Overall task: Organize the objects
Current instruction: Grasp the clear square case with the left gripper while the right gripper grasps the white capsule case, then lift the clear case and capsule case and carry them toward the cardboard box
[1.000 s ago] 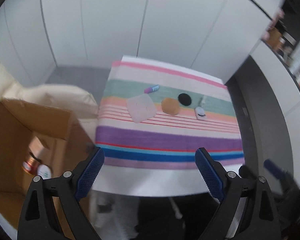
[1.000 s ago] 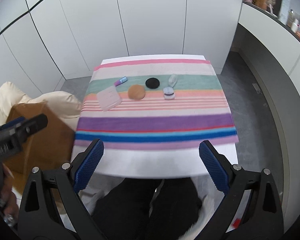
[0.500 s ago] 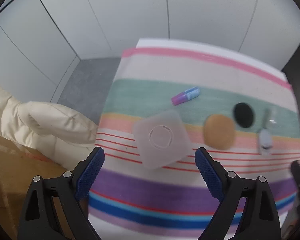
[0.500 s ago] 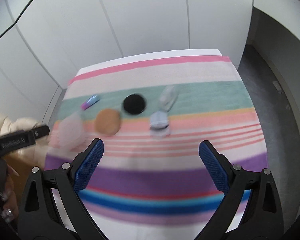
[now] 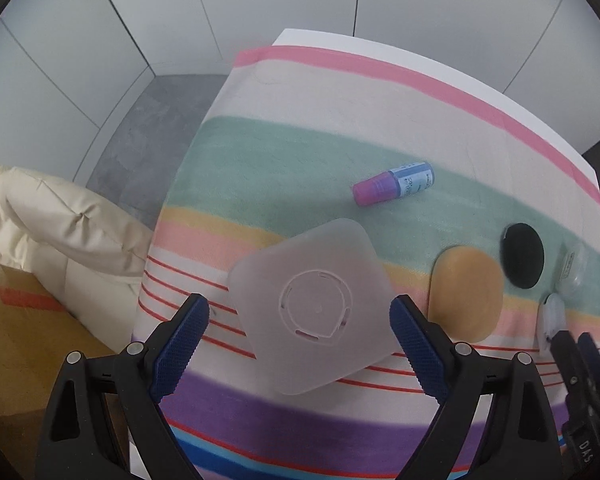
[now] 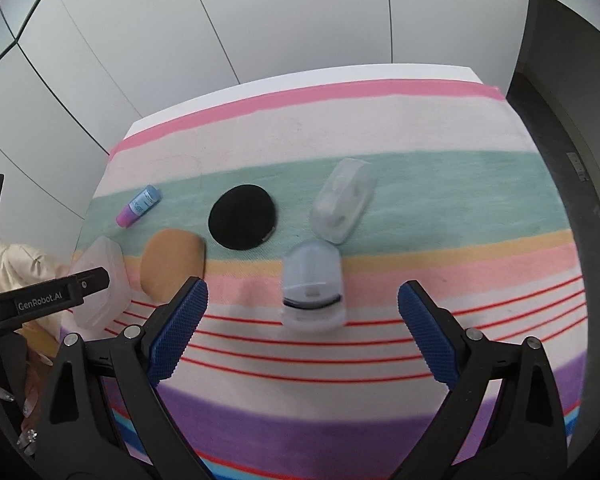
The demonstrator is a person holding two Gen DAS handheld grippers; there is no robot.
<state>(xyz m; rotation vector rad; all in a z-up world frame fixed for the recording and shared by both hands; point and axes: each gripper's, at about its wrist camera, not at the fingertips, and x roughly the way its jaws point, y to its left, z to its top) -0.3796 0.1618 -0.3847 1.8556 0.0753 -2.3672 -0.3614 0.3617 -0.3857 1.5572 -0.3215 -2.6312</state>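
Note:
A frosted square box lies flat on the striped cloth. My left gripper hangs open over it, one blue pad on each side and neither touching. Farther back lies a small bottle with a pink cap. A tan puff and a black round puff rest to its right. My right gripper is open above a pale blue compact tool, with a clear case behind it. The right wrist view also holds the black puff, tan puff, bottle and box.
A cream padded jacket lies over a cardboard box left of the table. White cabinet doors stand behind, with grey floor between. A hand with long nails holds the left gripper's body.
Both grippers have dropped toward the table and moved forward over the objects, which now fill the views. The jaws have stayed wide, and no object has moved.

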